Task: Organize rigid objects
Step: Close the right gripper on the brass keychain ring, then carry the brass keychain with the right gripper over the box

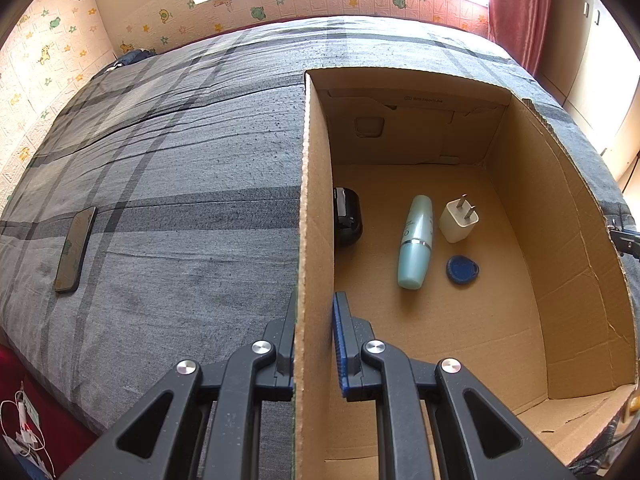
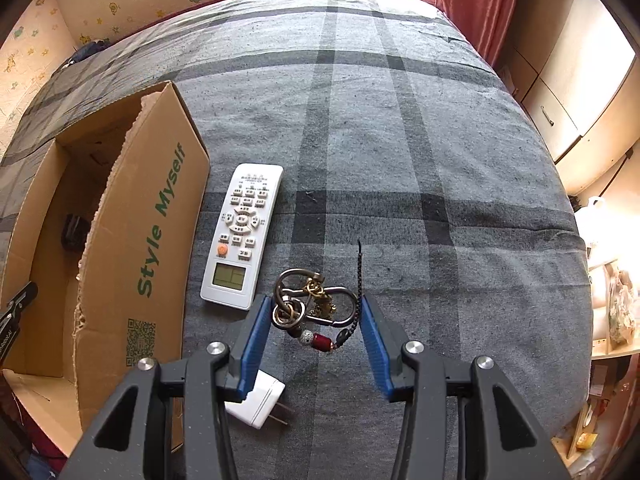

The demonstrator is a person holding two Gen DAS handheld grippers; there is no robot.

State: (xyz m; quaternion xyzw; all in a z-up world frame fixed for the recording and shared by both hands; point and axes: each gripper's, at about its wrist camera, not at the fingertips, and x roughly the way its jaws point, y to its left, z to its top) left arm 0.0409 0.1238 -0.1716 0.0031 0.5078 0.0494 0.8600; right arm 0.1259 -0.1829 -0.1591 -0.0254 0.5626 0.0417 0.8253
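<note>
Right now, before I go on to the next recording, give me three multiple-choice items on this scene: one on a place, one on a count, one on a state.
1. Where does the remote control lie?
A. inside the box
B. on the bedspread beside the box
C. on the floor

2. How many things lie on the floor of the cardboard box?
A. two
B. four
C. six

3. What is the left gripper doing?
A. clamped on the box wall
B. hanging open above the bed
C. holding the phone

Answers:
1 B: it rests on the bedspread, next to the printed box side.
2 B: a black case, a turquoise bottle, a white plug and a blue tag.
3 A: the wall stands between its closed fingers.
</note>
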